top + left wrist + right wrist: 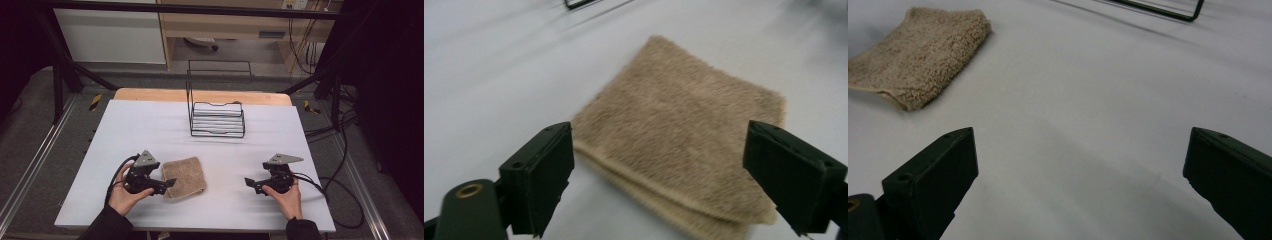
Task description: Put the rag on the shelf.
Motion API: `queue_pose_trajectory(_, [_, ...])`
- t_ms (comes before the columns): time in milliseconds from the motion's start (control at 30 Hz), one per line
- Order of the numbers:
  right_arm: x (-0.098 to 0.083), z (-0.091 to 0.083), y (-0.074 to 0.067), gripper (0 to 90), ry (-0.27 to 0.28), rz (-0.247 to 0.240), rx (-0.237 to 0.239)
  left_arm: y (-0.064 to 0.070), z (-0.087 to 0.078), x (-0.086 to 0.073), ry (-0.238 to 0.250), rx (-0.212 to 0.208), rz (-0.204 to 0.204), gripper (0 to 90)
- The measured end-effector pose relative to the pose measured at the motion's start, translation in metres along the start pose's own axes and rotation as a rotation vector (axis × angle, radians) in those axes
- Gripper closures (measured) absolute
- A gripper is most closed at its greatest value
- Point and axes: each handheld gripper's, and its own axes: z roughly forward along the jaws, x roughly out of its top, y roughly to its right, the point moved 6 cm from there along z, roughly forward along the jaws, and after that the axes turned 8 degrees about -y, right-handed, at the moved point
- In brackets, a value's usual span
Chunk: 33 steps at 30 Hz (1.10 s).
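The towel (pixel 679 135) is soft, fuzzy cloth, tan, with a thick fluffy nap and a stitched edge. The table top (pixel 150 130) looks smooth and matt, pale grey-white, like a flat sheet. Behind it a strip of light wood (pixel 150 95) shows, smooth and plain. The rack (pixel 217 117) is made of thin black wire, hard like metal. The left gripper (pixel 659 165) has black jaws that look like hard, dull plastic, and so does the right gripper (pixel 1080 175).
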Motion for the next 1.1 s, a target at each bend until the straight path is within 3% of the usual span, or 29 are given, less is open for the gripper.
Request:
queue_pose_trajectory(233, [0.024,0.016,-0.018,2.1,0.008,-0.016,-0.004,-0.019,-0.001,-0.011,-0.006,0.035,-0.038,5.4])
queue_pose_trajectory(567, [0.064,0.054,-0.057,6.8,-0.020,-0.068,0.016,-0.032,-0.003,-0.018,-0.003,0.057,-0.059,4.0])
queue_pose_trajectory(867, [0.089,0.099,-0.077,27.9,-0.061,-0.067,0.048,-0.036,-0.002,-0.021,-0.009,0.064,-0.063,4.1])
queue_pose_trajectory(1100, [0.097,0.119,-0.085,43.9,-0.083,-0.062,0.056,-0.037,-0.002,-0.021,-0.010,0.065,-0.072,4.3])
